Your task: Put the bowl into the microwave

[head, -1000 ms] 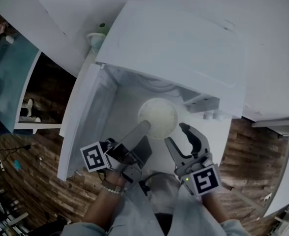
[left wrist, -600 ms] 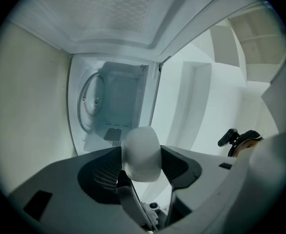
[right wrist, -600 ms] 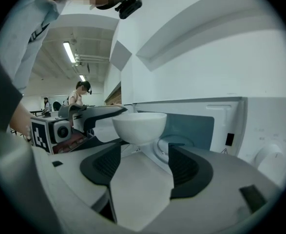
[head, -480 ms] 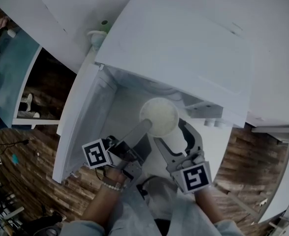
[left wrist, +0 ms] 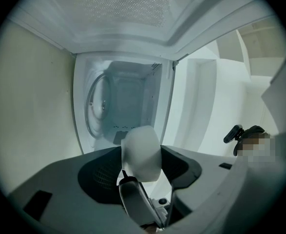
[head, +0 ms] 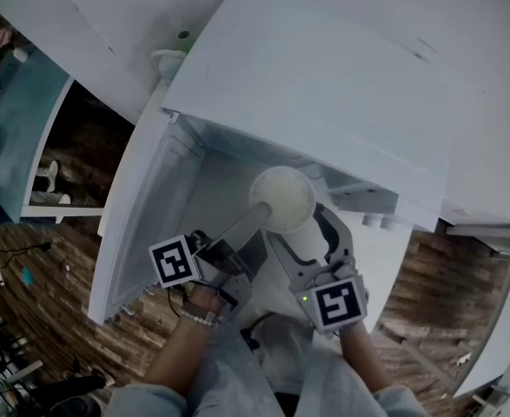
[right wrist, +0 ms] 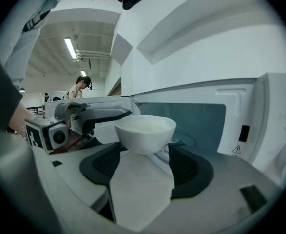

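A white bowl [head: 281, 200] hangs at the mouth of the open white microwave [head: 324, 76], whose door [head: 146, 224] swings out to the left. My left gripper [head: 259, 218] reaches in from the lower left, rolled on its side, and is shut on the bowl's near rim. In the left gripper view the bowl [left wrist: 142, 152] stands edge-on before the cavity [left wrist: 128, 101] and its turntable. My right gripper [head: 302, 237] has just been opening; its jaws stand wide, the bowl's near side between their tips, pads apart from it. The right gripper view shows the bowl [right wrist: 145, 130] and the left gripper [right wrist: 118, 113] on its rim.
A pale cup with a green top [head: 175, 55] stands behind the microwave's left corner. The door blocks the left side. A teal shelf unit [head: 20, 129] and wooden floor [head: 55, 320] lie beyond. Distant people [right wrist: 79, 87] stand in the room's background.
My right gripper has moved left from beside the bowl to right under it, and its jaws now stand wider. The left gripper still holds the bowl.
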Demonstrator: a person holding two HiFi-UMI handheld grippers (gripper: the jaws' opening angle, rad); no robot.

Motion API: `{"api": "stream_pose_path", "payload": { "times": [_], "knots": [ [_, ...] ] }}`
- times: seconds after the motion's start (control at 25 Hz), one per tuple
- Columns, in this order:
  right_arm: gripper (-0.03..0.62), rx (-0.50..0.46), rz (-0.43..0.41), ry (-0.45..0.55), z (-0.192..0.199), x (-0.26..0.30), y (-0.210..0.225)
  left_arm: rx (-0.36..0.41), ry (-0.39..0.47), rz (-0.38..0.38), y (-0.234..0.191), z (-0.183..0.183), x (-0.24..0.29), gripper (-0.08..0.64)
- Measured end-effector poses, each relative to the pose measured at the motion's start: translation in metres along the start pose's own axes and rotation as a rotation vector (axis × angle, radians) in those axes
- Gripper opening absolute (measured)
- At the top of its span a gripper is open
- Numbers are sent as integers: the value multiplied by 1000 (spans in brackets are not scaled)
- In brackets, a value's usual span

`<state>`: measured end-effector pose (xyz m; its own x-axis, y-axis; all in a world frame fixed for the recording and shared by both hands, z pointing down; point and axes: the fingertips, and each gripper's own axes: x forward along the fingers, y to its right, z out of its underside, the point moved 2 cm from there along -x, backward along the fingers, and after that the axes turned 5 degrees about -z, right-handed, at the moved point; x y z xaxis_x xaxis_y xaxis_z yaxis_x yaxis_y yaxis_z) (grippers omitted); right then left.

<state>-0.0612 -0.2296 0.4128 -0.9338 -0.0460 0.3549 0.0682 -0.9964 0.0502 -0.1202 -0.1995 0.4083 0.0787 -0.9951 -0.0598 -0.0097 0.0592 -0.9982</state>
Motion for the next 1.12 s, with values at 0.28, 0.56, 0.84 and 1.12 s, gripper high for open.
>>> {"api": "stream_pose_path", "payload": {
  "times": [0.28,0.56,0.84,1.12],
  "knots": [
    [373,13,7,5,6,16,11,-10,-2,3,-8,-2,6,242],
    [399,-1,-38,19,6,27,14,6,-6,-27,-21,-8,10,242],
    [402,-16,-45,17,10,38,23,3,-7,-22,-30,-16,17,242],
    [399,19,-17,12,18,53,38,44,-21,-74,-42,-29,31,242]
  ]
}}
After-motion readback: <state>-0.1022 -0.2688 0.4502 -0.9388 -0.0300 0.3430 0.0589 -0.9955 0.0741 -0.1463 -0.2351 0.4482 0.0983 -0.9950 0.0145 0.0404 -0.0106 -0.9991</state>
